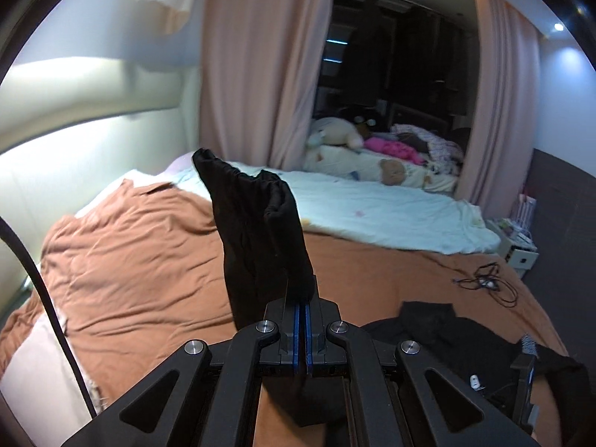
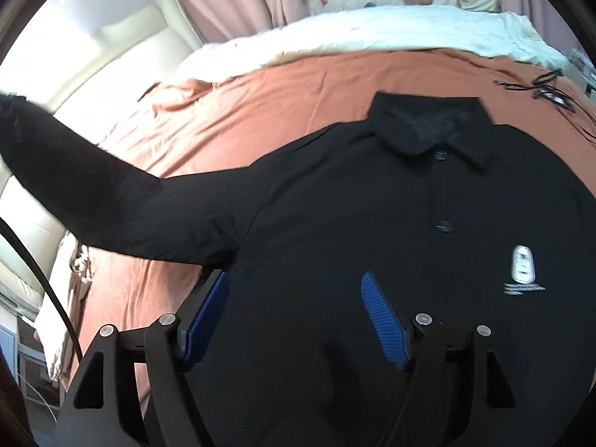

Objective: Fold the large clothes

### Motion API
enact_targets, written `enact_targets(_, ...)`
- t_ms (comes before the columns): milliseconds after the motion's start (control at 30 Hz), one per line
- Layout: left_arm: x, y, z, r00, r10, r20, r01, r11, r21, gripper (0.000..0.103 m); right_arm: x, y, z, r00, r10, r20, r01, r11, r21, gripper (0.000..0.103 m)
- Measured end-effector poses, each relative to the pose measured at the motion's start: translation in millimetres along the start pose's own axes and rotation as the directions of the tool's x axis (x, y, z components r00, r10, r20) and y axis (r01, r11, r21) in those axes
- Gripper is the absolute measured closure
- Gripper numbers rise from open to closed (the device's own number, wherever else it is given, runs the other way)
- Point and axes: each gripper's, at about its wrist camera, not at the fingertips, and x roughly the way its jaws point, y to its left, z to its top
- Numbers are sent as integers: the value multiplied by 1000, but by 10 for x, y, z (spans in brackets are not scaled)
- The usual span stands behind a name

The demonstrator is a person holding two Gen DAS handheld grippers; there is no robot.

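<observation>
A black button-up shirt (image 2: 372,205) with a collar and a white chest logo lies front-up on the brown bed cover (image 2: 223,111). My left gripper (image 1: 302,298) is shut on the end of its sleeve (image 1: 257,231), which sticks up bunched above the bed; in the right wrist view the sleeve (image 2: 93,193) stretches out and up to the left. My right gripper (image 2: 294,298) is open and empty, hovering just above the shirt's lower body, blue pads (image 2: 383,324) spread wide. The shirt's body (image 1: 447,335) shows at lower right in the left wrist view.
A pale blue sheet (image 1: 372,208) covers the bed's far part, with stuffed toys and clothes (image 1: 383,149) beyond. A black cable (image 1: 484,283) lies on the cover at right. Pink curtains (image 1: 257,74) hang behind. A padded headboard (image 2: 123,48) runs along the left.
</observation>
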Motion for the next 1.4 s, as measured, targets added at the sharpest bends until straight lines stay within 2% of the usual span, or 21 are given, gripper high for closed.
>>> enact_targets(233, 153, -890, 97, 991, -136, -14, 136, 987, 80, 102, -622, -573, -305, 997, -57, 56, 53, 995, 84, 31)
enact_targets(300, 209, -1023, 92, 986, -165, -26, 167, 981, 99, 102, -794, -769, -365, 994, -94, 54, 88, 991, 98, 31)
enact_targets(533, 467, -1761, -42, 957, -273, -96, 286, 943, 169, 102, -1132, -1249, -594, 988, -140, 64, 127, 976, 176, 31)
enact_targets(600, 540, -1966, -119, 944, -306, -120, 324, 929, 179, 102, -1216, -1418, -673, 987, -150, 64, 134, 969, 207, 31)
enact_targets(700, 621, -2235, -237, 916, -367, -162, 394, 898, 195, 102, -1341, -1625, -774, 985, -162, 57, 144, 960, 241, 31)
enact_targets(767, 729, -2472, -363, 883, -412, -224, 455, 869, 196, 101, -1421, -1722, -847, 983, -177, 53, 157, 952, 261, 31)
enact_targets(800, 787, -2568, -425, 866, -427, -261, 481, 855, 193, 99, -1452, -1761, -874, 982, -182, 55, 160, 948, 276, 31)
enact_targets(867, 970, -2779, -567, 818, -449, -359, 533, 826, 184, 77, -1484, -1819, -915, 983, -174, 64, 146, 941, 305, 31)
enact_targets(900, 1029, -2834, -648, 801, -454, -390, 549, 816, 180, 49, -1504, -1853, -938, 983, -171, 67, 141, 937, 318, 31)
enact_targets(933, 1043, -2857, -718, 792, -455, -406, 557, 811, 178, 35, -1507, -1880, -949, 983, -169, 69, 137, 935, 327, 31)
enact_targets(967, 1026, -2849, -784, 795, -451, -405, 555, 811, 186, 14, -1506, -1901, -957, 984, -164, 70, 132, 934, 332, 29)
enact_targets(1000, 988, -2809, -837, 804, -446, -392, 549, 811, 203, 8, -1500, -1911, -962, 985, -161, 70, 129, 934, 332, 28)
enact_targets(1100, 931, -2712, -969, 824, -412, -389, 523, 818, 240, 8, -1459, -1934, -955, 986, -153, 61, 125, 936, 328, 28)
enact_targets(1200, 904, -2464, -1054, 848, -360, -388, 468, 852, 232, 8, -1381, -1945, -911, 990, -129, 56, 104, 937, 335, 28)
enact_targets(1233, 873, -2296, -1092, 862, -331, -384, 437, 869, 232, 8, -1345, -1950, -890, 990, -129, 51, 105, 936, 337, 28)
enact_targets(1400, 822, -1652, -1272, 894, -235, -382, 329, 922, 205, 8, -1080, -2056, -766, 992, -125, 36, 106, 935, 338, 28)
